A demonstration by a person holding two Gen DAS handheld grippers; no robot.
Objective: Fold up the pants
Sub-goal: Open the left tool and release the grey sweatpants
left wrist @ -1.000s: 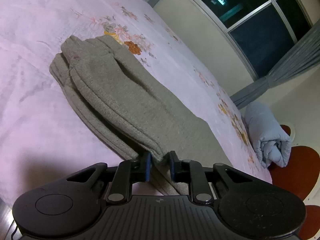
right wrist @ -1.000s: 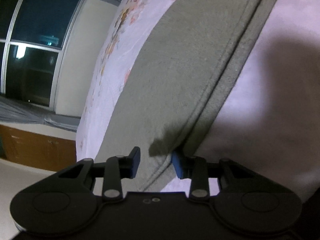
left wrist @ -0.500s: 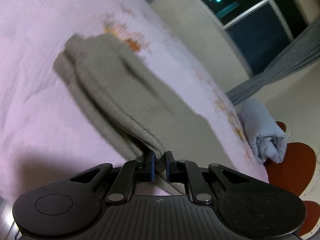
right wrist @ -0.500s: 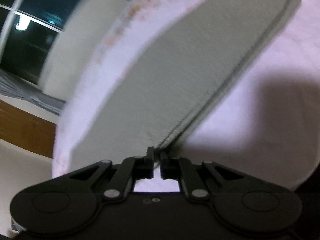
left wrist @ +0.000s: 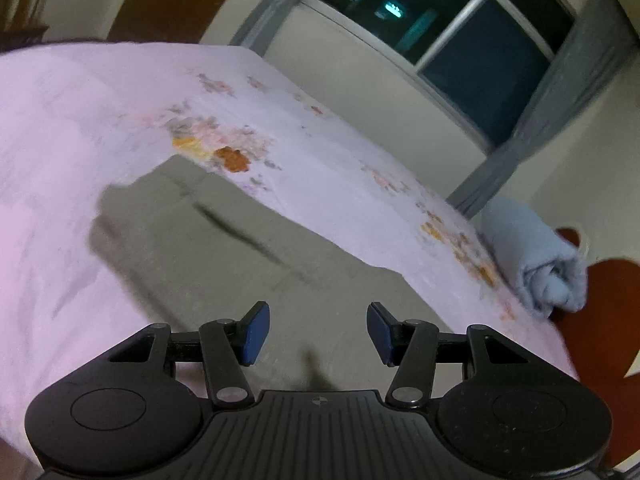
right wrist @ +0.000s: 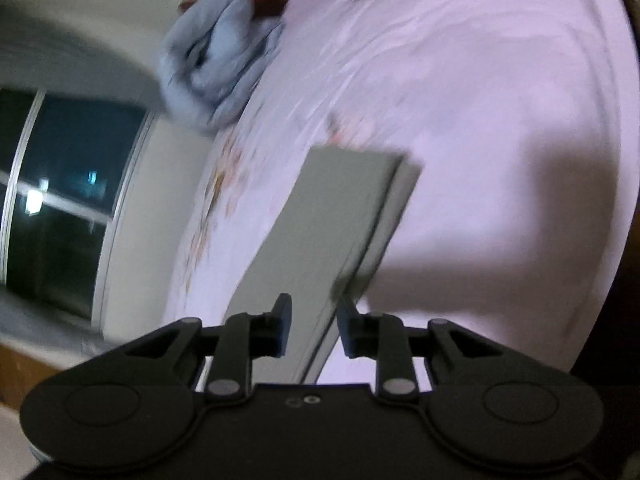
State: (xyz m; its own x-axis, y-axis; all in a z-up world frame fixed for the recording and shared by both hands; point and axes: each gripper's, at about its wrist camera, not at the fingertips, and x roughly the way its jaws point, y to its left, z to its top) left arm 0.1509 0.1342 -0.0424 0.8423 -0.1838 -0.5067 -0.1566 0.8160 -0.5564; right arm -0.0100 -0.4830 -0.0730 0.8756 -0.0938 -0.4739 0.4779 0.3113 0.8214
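Your left gripper [left wrist: 318,332] has just been opening, and its two blue pads [left wrist: 254,334] now stand well apart with nothing pinched between them; it hovers released above the grey pants [left wrist: 224,248], which lie spread flat on the bed below it. From that view the pants stretch away from you across the pale pink floral bedspread [left wrist: 80,120], a dark crease running along the fabric, with the far end beside an orange flower print [left wrist: 232,159]. Your right gripper [right wrist: 313,327] has also just been opening, though less widely: its jaws stand slightly apart, and the near edge of the pants [right wrist: 320,236] passes through the gap between them. The picture is blurred, and you cannot tell for sure whether either pad touches the cloth, but they do not look pressed on it. In this view the pants show as a long folded strip with a second layer peeking out along its right side. Beyond the bed edge, a rolled light-blue blanket [left wrist: 532,256] sits near a red-brown seat [left wrist: 600,312], and a dark window [left wrist: 472,32] with grey curtains [left wrist: 540,128] fills the wall behind.
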